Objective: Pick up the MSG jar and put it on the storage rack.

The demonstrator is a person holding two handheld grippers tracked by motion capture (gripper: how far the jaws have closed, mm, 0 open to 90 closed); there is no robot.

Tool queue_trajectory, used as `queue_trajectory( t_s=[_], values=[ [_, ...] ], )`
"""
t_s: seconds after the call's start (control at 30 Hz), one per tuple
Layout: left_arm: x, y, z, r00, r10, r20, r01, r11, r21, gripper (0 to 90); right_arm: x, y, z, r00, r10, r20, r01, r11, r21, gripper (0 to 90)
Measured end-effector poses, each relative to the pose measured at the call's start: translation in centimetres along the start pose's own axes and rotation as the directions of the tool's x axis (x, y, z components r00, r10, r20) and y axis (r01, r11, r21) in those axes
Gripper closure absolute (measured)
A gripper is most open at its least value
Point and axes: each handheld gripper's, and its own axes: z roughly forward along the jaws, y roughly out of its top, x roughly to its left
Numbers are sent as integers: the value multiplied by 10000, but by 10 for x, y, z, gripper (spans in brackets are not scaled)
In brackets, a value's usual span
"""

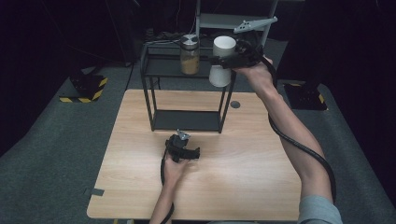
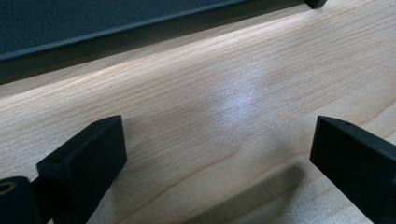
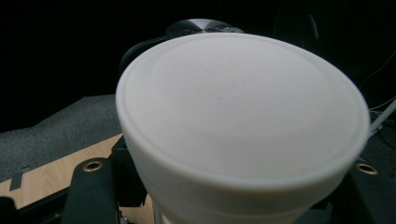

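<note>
A: What's the biggest thing here?

B: The wooden counter (image 1: 243, 163). On its far half stands a black metal rack (image 1: 187, 88) with two shelves, and a glass jar (image 1: 189, 54) with a silver lid stands on the upper one.

A: And the white container?

B: The white tub (image 1: 222, 60) is up in the air at the right end of the rack's top shelf, just beside the jar, tilted a little. The right claw (image 1: 224, 60) is clamped on its side, the hand behind it. In the right gripper view its flat white lid (image 3: 243, 107) faces the camera, with the jar's lid behind it.

A: The other hand?

B: The left claw (image 1: 181, 145) rests low over the counter just in front of the rack, jaws spread wide apart with bare wood between them.
</note>
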Motion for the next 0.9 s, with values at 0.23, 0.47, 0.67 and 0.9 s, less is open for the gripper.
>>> queue_trajectory(
  t_s=[0.23,0.47,0.67,0.9],
  values=[
    [0,0,0,10000,-37,25,37,10000,-31,38,-6,5,10,9993,275,234,-276,9996,35,348],
    [1,-1,0,10000,-42,27,43,10000,-34,38,-8,10,19,9980,390,494,-396,9992,105,348],
    [0,0,0,10000,-21,14,21,10000,-13,38,-13,13,25,9961,589,653,-598,9981,113,349],
    [0,0,0,10000,-21,1,21,10000,-14,38,-18,15,30,9939,741,818,-752,9971,101,349]
  ],
)
